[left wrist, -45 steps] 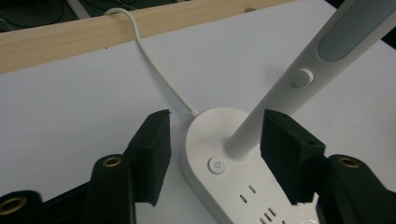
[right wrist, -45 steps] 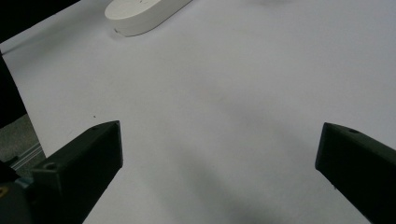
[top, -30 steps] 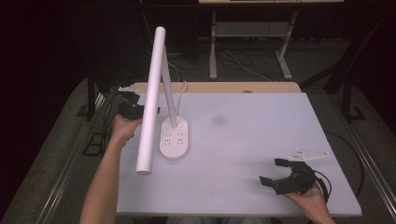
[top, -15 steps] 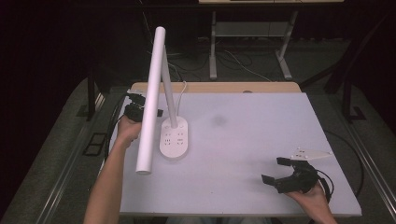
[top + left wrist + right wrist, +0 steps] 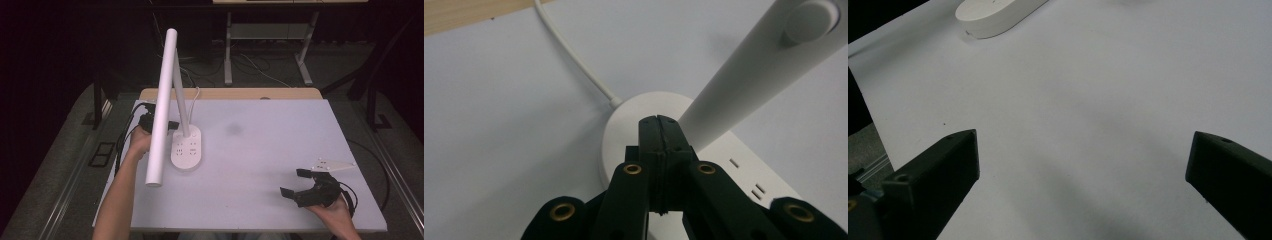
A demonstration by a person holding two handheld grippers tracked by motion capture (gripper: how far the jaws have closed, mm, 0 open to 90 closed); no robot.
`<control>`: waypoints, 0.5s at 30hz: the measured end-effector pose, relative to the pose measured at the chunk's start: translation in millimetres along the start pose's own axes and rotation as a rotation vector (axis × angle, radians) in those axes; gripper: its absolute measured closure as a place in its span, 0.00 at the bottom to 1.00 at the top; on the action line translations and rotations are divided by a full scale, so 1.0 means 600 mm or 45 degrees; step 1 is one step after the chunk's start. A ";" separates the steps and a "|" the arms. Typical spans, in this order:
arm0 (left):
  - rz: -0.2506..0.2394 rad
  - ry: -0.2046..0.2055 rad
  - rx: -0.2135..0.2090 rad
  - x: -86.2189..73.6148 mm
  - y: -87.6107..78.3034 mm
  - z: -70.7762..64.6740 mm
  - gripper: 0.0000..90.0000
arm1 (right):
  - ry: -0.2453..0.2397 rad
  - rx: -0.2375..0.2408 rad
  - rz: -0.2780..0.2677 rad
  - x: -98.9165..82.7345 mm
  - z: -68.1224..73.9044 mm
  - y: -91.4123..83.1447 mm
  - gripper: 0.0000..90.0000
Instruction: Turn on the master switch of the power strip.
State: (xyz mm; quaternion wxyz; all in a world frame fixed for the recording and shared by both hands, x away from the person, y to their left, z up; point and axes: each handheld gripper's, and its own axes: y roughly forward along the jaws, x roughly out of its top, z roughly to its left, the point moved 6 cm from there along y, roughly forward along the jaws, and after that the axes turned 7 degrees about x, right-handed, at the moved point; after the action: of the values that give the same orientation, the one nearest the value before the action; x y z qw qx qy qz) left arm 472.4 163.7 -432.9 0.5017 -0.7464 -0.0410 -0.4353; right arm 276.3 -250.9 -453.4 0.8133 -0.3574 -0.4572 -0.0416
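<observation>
The left gripper [image 5: 658,120] had just shut tight on nothing and dipped to the lamp [image 5: 186,148] base, likely to press it; the right gripper [image 5: 299,182] rested wide open.

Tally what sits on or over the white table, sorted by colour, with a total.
White: 1, the desk lamp with sockets in its base.
Black: 2, the left gripper, jaws shut at the lamp's base, and the right gripper, jaws open over bare table.
Total: 3
</observation>
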 end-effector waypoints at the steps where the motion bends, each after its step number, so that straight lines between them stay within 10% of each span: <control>1: 0.010 0.008 0.000 -0.001 0.002 -0.001 1.00 | -0.001 -0.001 -0.001 0.000 0.000 0.000 0.00; 15: 0.069 0.037 0.026 -0.022 0.017 0.000 1.00 | 0.006 0.005 0.013 -0.001 0.000 0.001 0.00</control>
State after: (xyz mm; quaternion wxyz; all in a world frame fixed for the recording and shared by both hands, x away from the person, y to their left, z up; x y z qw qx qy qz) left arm 469.6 163.5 -449.2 0.5214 -0.7358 -0.0177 -0.4318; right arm 276.0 -250.5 -454.4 0.8153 -0.3582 -0.4534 -0.0375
